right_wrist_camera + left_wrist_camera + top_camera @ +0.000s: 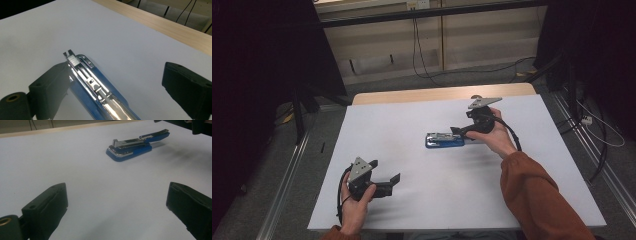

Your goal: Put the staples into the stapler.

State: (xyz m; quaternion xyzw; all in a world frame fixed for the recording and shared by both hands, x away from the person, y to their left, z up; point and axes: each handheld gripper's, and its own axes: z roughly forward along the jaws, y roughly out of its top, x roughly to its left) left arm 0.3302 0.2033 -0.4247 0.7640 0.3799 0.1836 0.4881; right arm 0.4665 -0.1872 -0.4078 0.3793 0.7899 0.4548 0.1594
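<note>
You are holding your right gripper (460,131) wide open around the flat blue and silver metal stapler (444,140), while your left gripper (394,179) is waiting wide open and empty.

Looks like a lab/test rig: white desk (422,200) w/ alu rails (287,175) alongside, loose cables (422,60) on grey floor, dark surrounds.

The white tabletop (402,125) has a light wooden edge (412,95) along its far side. Beyond it, black cables (419,50) hang down a beige wall panel (382,40). Grey floor (277,165) lies left, with more cables (597,135) at the right.
</note>
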